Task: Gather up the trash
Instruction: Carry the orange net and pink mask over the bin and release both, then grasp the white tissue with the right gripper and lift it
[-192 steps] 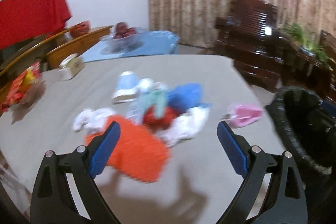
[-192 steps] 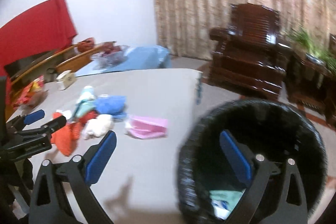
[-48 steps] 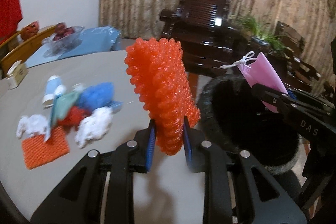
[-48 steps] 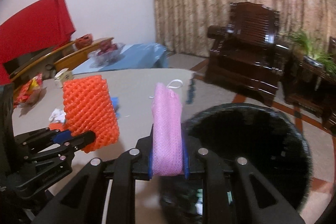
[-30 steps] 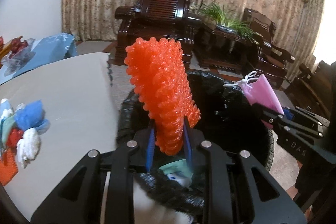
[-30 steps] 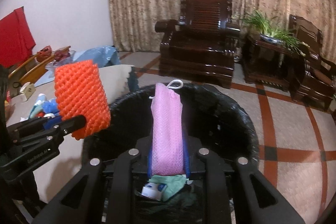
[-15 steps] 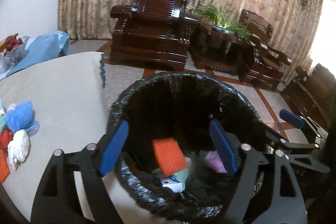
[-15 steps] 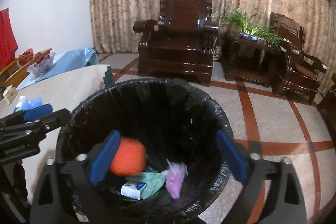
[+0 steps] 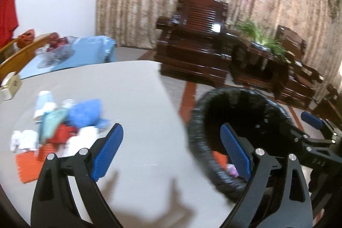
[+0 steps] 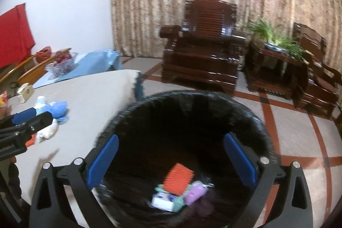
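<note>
Both grippers empty, jaws wide apart.
The left gripper has swung toward the table; orange net and pink pouch now lie in the bin, under the right gripper at 6 o'clock.

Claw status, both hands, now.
Left claw: open, holding nothing.
Right claw: open, holding nothing, above the bin.

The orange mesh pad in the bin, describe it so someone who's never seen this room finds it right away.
Start at the round black-lined trash bin on the floor beside the grey table. At its bottom lies a small heap of litter; the orange ridged foam mesh pad rests on top, overlapping a white and blue carton and beside a pink pouch. It alone there is bright orange.
</note>
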A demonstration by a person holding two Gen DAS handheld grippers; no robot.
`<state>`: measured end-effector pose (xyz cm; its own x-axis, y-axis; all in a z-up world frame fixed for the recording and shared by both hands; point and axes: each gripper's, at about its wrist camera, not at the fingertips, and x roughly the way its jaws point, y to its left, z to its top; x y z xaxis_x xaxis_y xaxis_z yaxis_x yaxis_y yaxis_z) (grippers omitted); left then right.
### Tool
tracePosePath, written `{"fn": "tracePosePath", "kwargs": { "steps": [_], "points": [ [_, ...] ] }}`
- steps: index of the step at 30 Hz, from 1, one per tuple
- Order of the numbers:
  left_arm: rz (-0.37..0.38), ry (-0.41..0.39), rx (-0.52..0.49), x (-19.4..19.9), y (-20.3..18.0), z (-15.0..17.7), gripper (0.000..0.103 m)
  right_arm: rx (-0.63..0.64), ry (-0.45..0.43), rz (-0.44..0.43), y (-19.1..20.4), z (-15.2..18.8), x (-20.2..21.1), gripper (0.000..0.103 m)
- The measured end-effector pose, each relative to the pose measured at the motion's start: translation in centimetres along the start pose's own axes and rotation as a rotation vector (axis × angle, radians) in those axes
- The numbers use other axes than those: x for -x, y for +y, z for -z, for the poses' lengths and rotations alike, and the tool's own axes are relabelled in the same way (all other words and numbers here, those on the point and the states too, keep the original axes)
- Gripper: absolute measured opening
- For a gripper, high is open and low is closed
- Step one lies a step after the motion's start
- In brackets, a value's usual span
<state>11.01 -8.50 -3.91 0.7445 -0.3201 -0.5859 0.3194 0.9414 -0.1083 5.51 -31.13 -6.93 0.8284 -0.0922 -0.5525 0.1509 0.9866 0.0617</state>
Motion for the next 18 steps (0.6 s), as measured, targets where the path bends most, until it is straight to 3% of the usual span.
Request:
{"fn": "tracePosePath", "kwargs": {
  "steps": [9, 18],
  "points": [
    [-0.164, -0.026, 0.068, 3.1, 8.0, 0.4, 0.090, 0.108, -0.040, -0.160, 9.3, -1.7, -1.3, 0.097],
    [-0.283, -0.019, 0.133, 4.4, 14.9, 1.8, 0.090, 0.153, -0.015, -0.271, 15.8, -1.7, -3.7, 0.097]
  ]
}}
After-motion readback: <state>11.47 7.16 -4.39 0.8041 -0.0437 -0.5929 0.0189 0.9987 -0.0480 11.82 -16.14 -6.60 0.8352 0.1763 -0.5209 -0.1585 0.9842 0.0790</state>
